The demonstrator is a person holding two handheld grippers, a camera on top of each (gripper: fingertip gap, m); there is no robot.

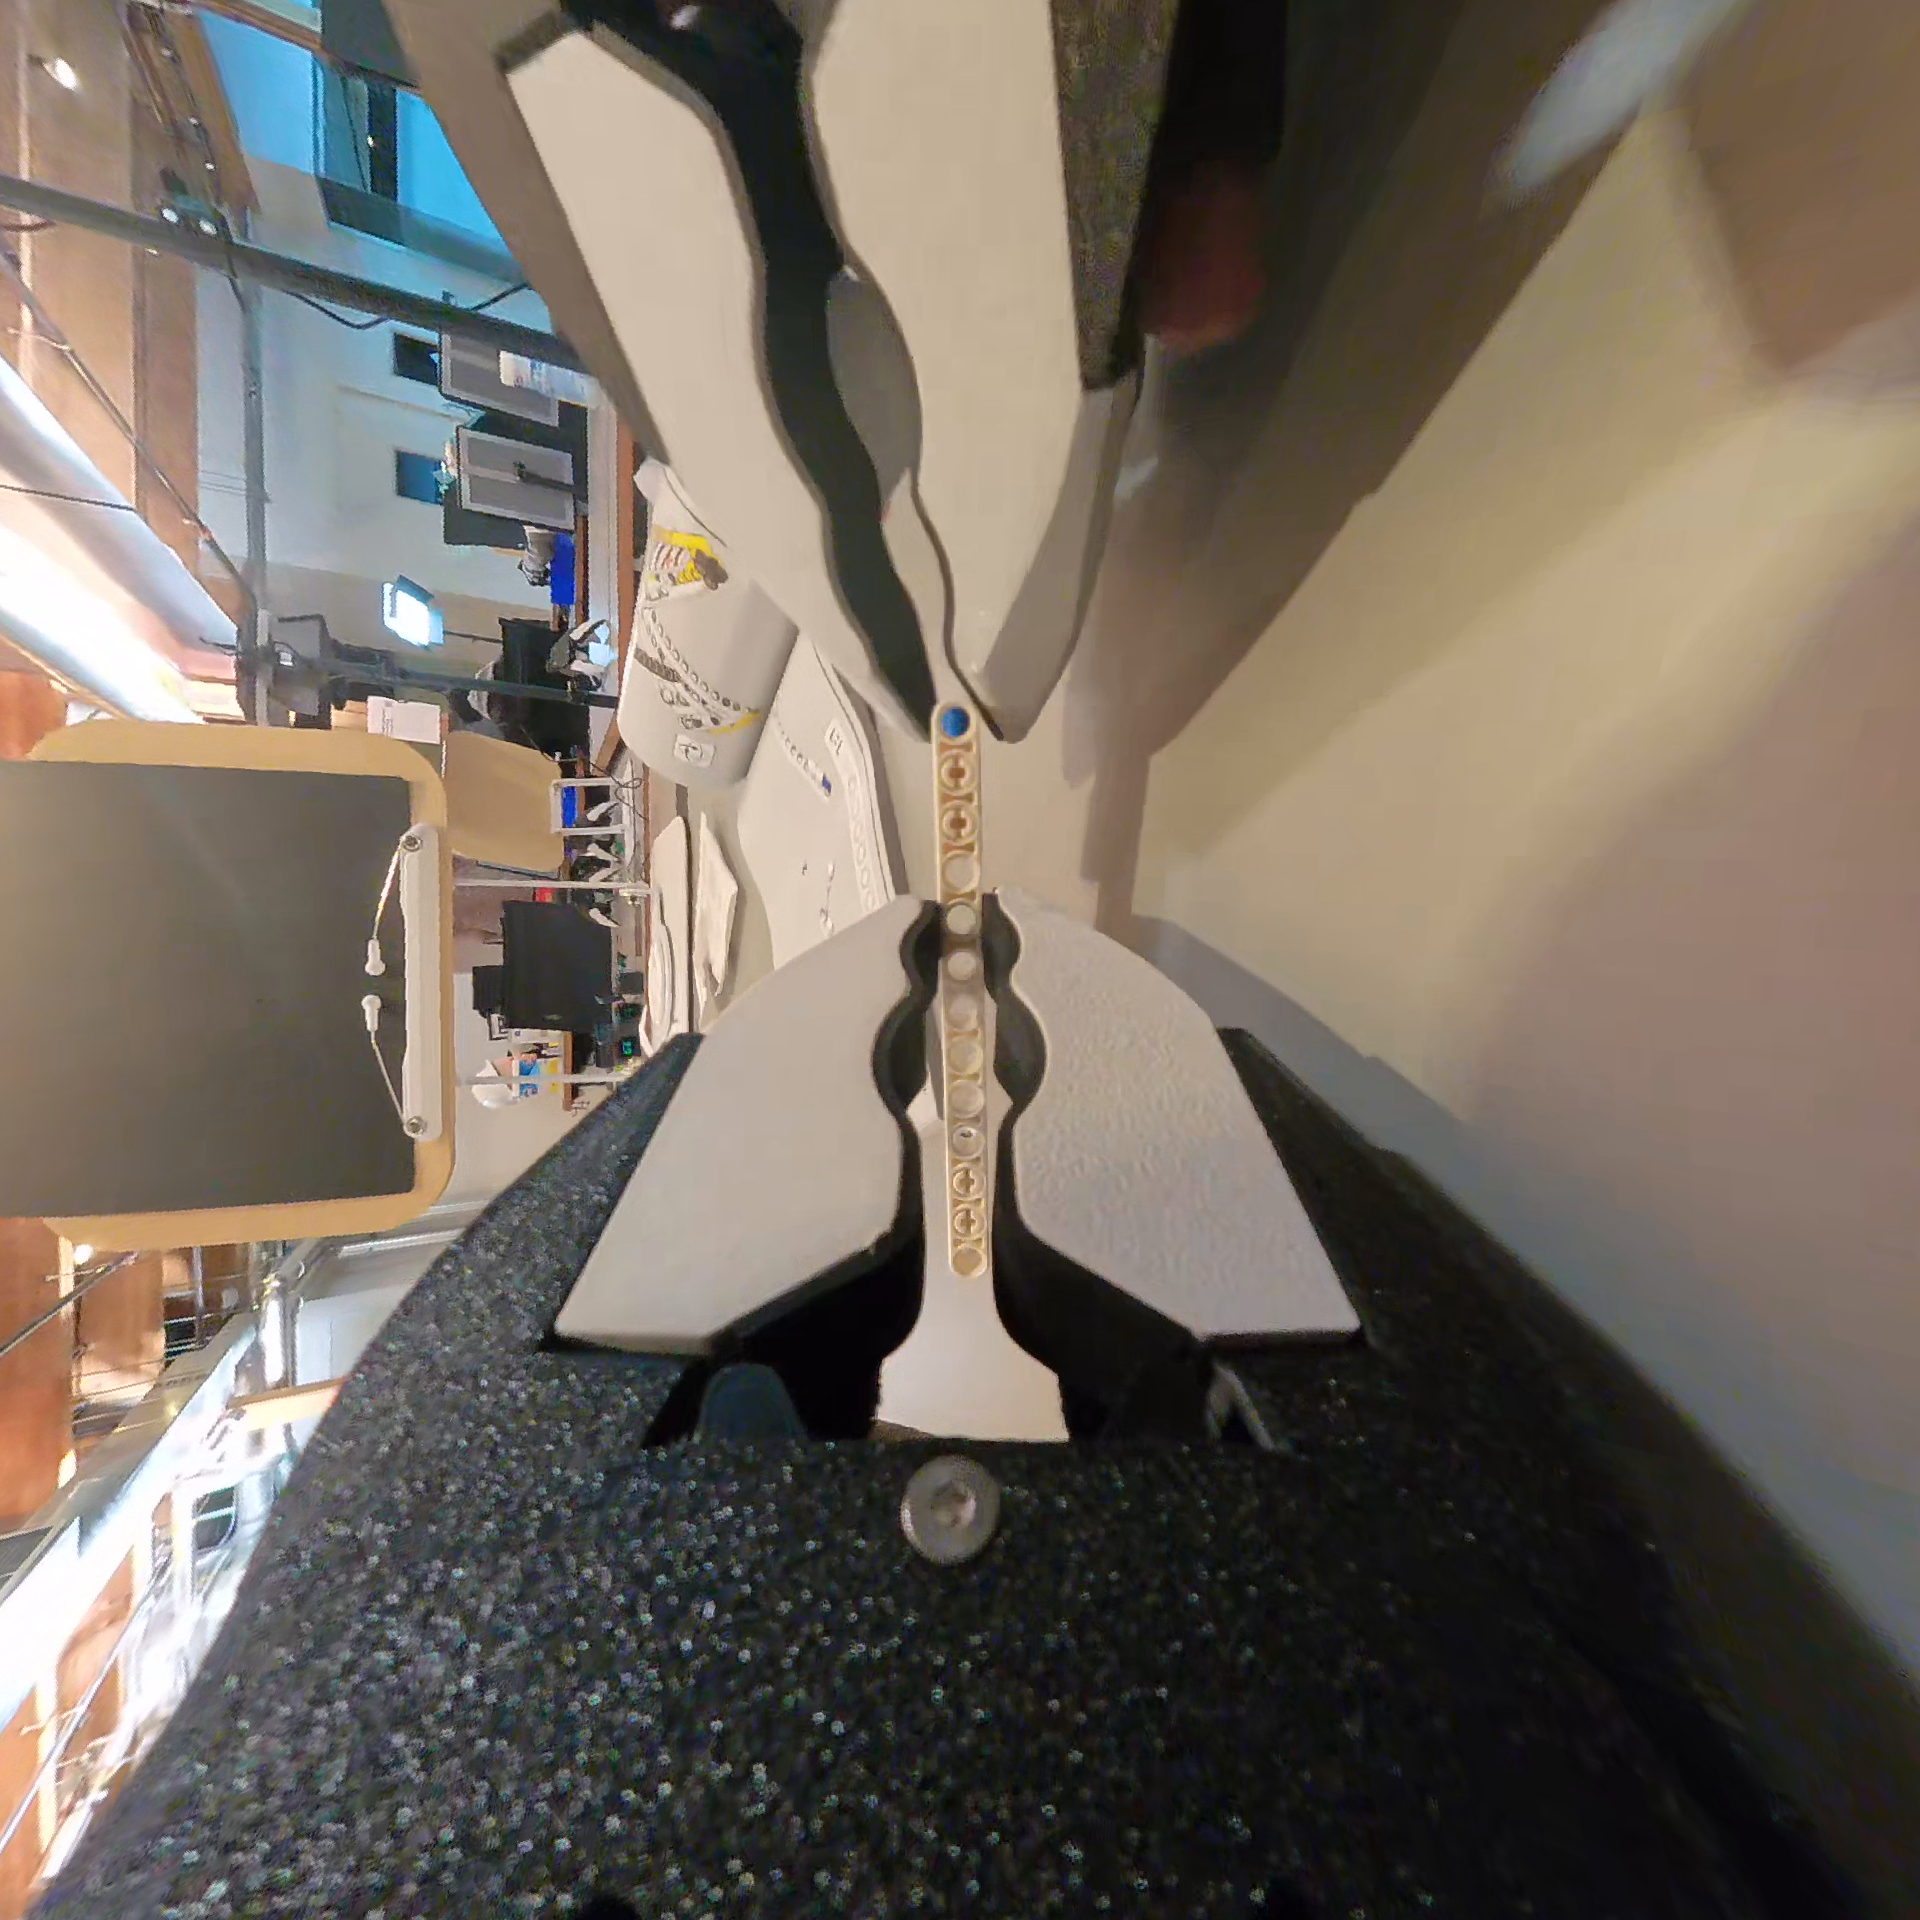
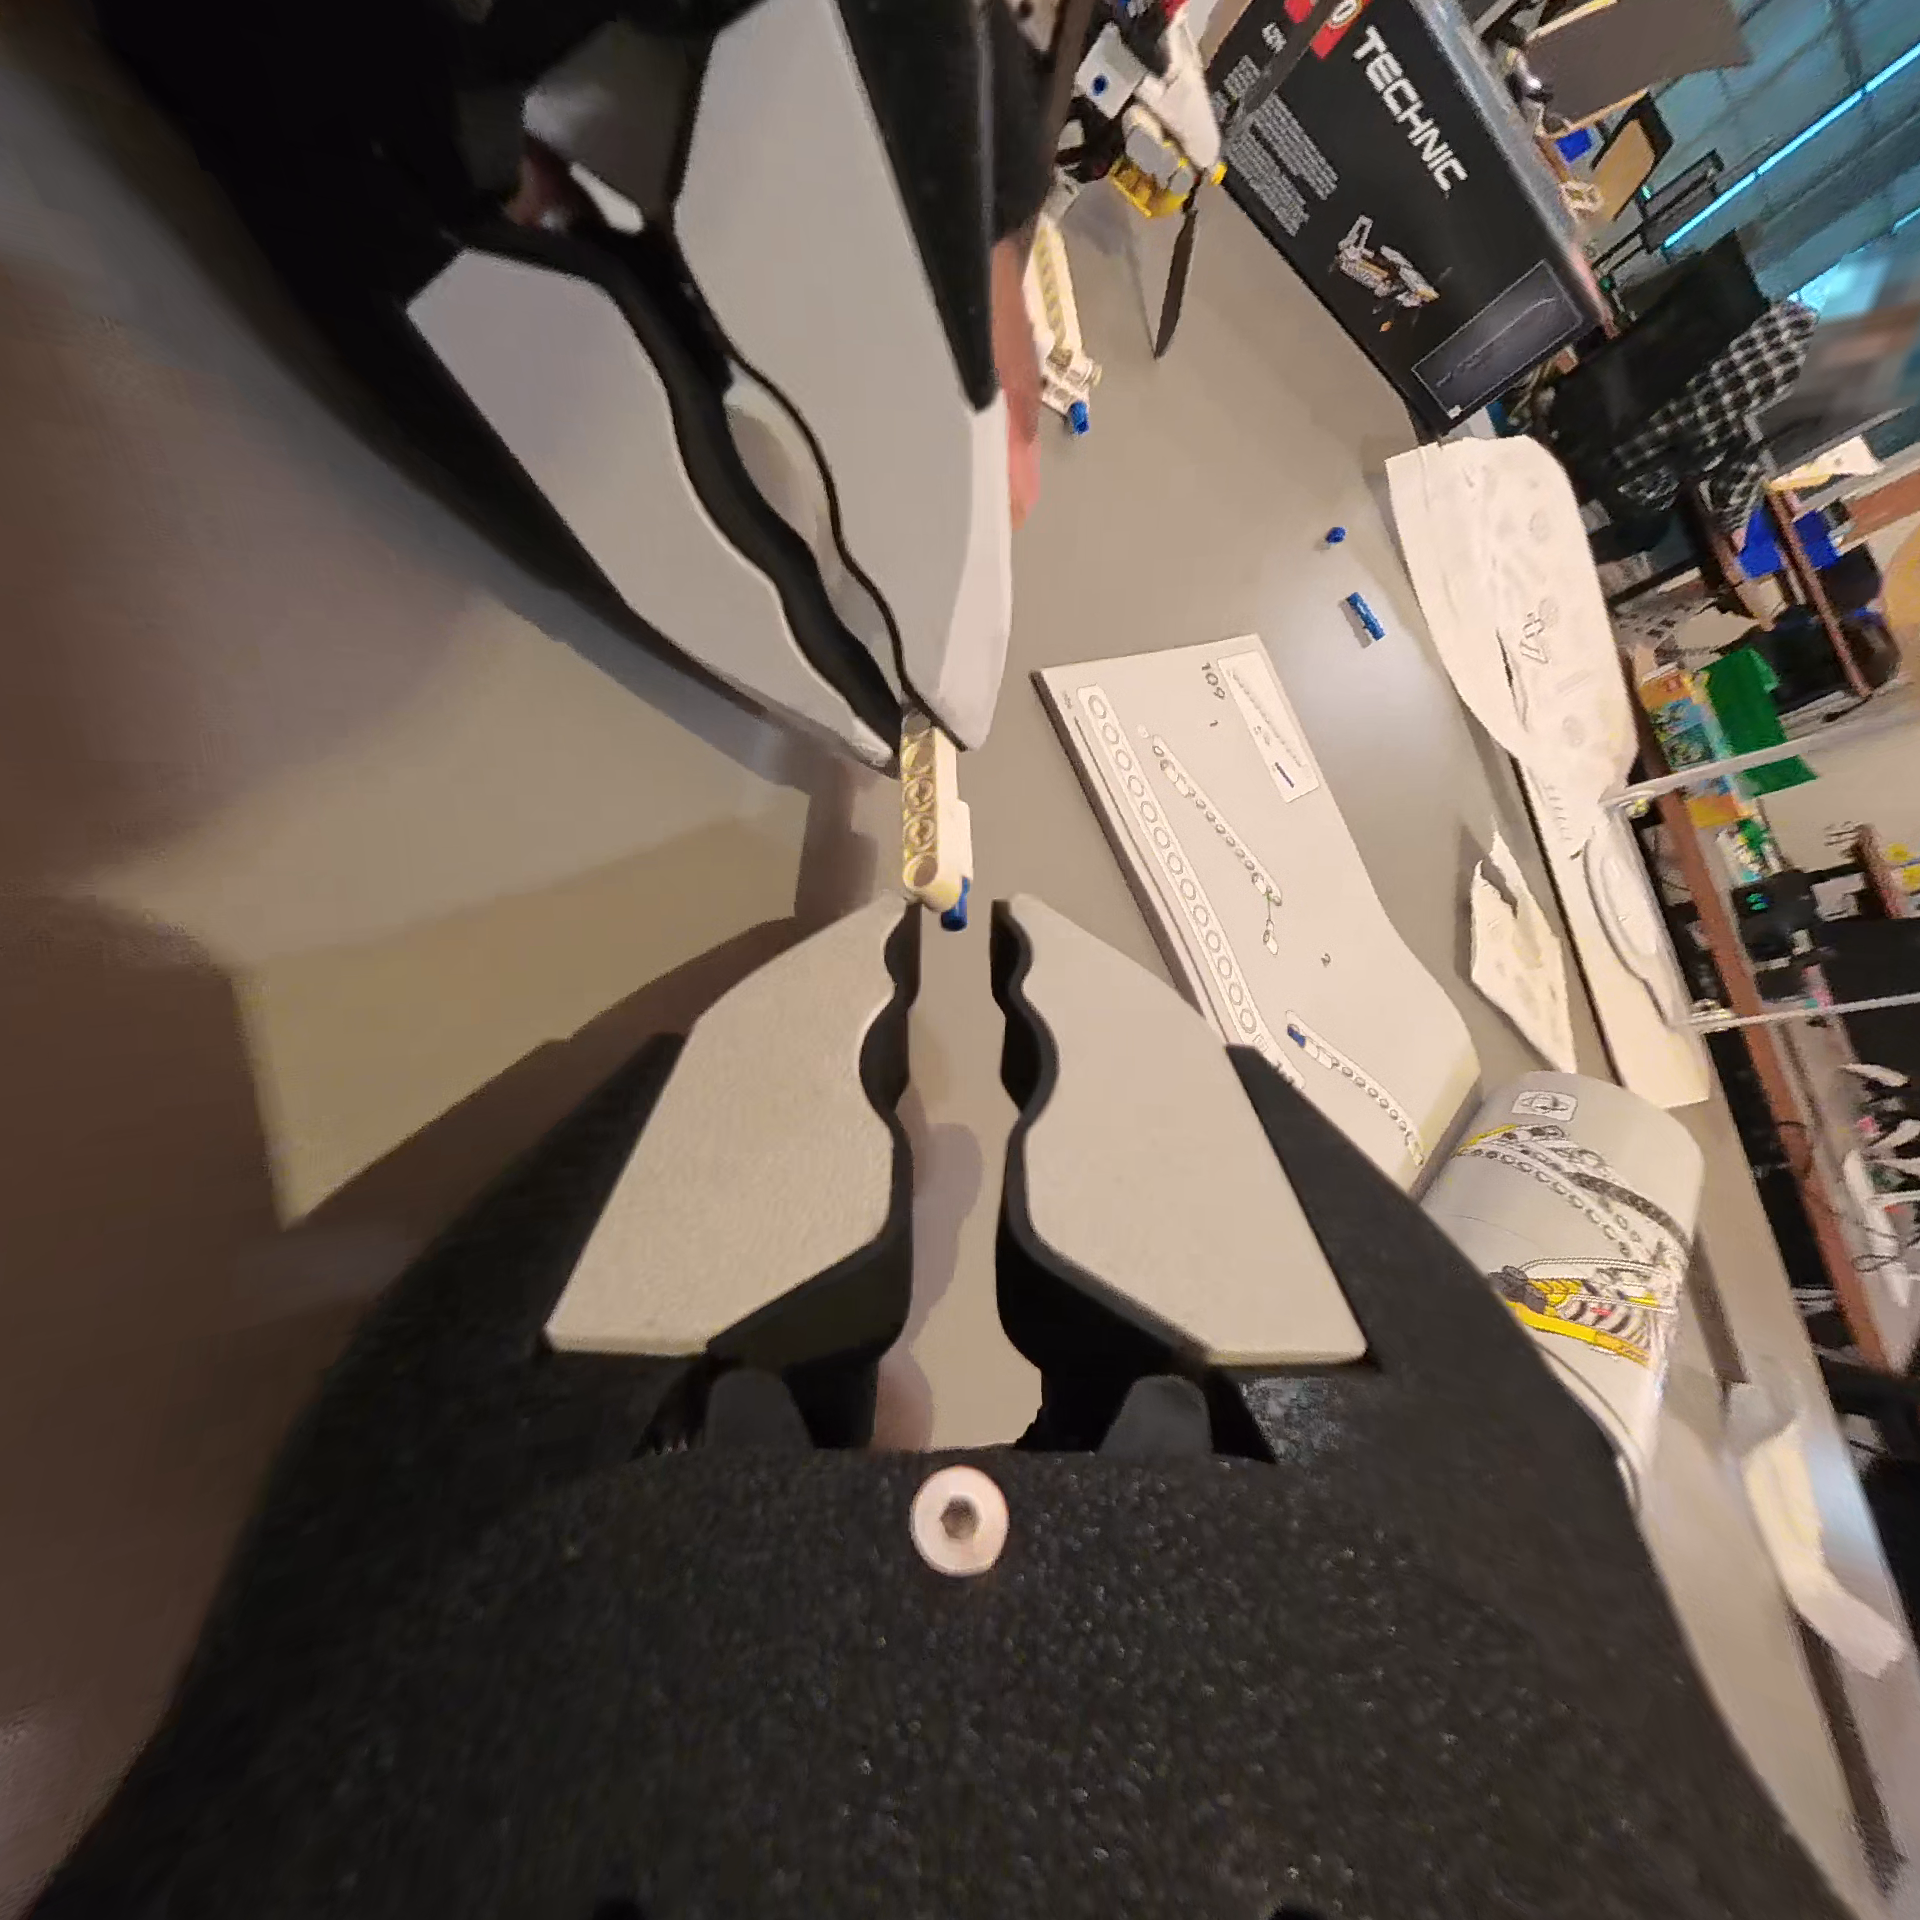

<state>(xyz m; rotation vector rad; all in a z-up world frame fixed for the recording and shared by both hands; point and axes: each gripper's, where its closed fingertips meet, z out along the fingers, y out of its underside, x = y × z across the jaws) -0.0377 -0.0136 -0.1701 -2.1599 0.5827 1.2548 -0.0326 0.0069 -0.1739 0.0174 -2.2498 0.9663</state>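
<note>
My left gripper [image 1: 961,909] is shut on a long cream beam with holes [image 1: 961,821], held upright between its pads. A blue pin [image 1: 954,720] sits in the beam's far end hole. My right gripper [image 1: 961,722] comes in from above, its tips on either side of that pin. In the right wrist view my right gripper [image 2: 953,920] is open. The blue pin [image 2: 954,914] sticks out of the beam [image 2: 930,821] just at its fingertips, with a gap on both sides. The left gripper [image 2: 914,732] holds the beam from above there.
An open instruction booklet [image 2: 1247,862] lies on the grey table [image 2: 1195,499] to the right, its page curled [image 2: 1558,1195]. Small blue parts [image 2: 1363,615], torn white bags [image 2: 1507,582], a part-built model [image 2: 1060,322] and a dark box [image 2: 1382,197] lie farther off. My two grippers' fingertips are within a few centimetres of each other.
</note>
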